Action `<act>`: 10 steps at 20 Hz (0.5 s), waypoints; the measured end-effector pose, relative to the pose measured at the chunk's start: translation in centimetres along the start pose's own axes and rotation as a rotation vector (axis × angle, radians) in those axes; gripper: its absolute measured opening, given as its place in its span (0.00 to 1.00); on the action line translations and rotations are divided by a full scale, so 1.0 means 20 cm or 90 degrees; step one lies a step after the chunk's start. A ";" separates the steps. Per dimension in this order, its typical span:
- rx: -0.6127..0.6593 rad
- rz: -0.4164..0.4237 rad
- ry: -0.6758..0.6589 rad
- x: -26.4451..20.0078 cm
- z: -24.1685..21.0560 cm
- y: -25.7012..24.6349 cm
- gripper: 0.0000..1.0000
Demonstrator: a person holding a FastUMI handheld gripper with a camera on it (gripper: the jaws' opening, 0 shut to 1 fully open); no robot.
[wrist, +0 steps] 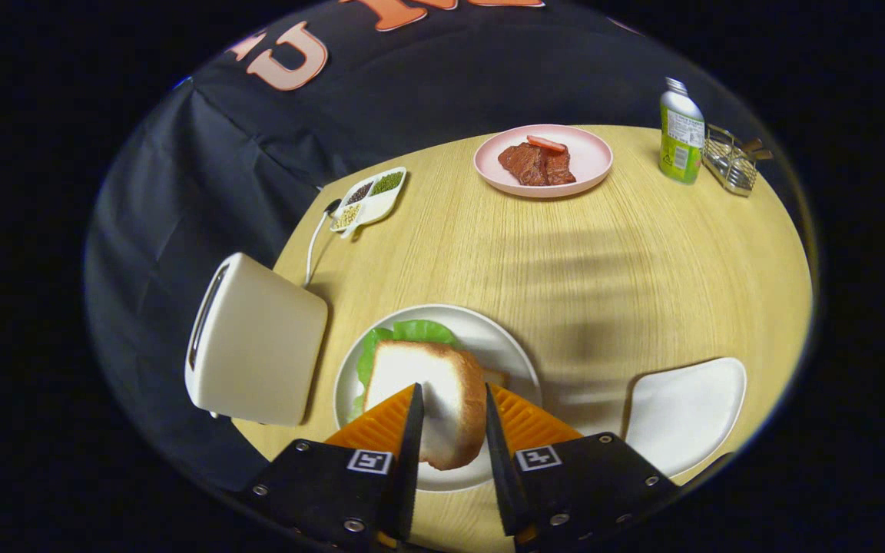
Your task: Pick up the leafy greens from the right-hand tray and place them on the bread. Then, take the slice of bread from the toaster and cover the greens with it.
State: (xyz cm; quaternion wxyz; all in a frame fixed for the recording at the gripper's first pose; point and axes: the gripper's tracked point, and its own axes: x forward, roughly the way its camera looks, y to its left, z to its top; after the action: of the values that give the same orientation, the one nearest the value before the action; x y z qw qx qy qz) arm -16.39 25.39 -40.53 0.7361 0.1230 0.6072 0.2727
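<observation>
1. Bread slice (pixel 433 399) sits between your hand-held gripper (pixel 450 415) fingers, both pressing it, over the greens (pixel 404 336) on the plate (pixel 504 346).
2. Lower it squarely, then let go.

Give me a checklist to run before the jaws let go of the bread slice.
1. Slice sits between the gripper jaws: ok.
2. Both jaws pressing on the slice: cannot tell; they flank it closely.
3. Greens already on the white plate, under the slice: ok.
4. Slice squarely covers the greens: not ok; leaf pokes out on the toaster side and beyond.
5. Bottom bread under the greens: ok; only a corner shows.
6. Slice resting flat: cannot tell; it looks tilted.
</observation>
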 end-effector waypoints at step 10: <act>-0.125 -0.110 -0.297 -0.53 0.52 -0.08 0.92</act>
State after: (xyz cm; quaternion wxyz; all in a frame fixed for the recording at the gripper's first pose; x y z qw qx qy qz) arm -7.18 19.75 -30.13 0.8851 0.0584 0.3999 0.2307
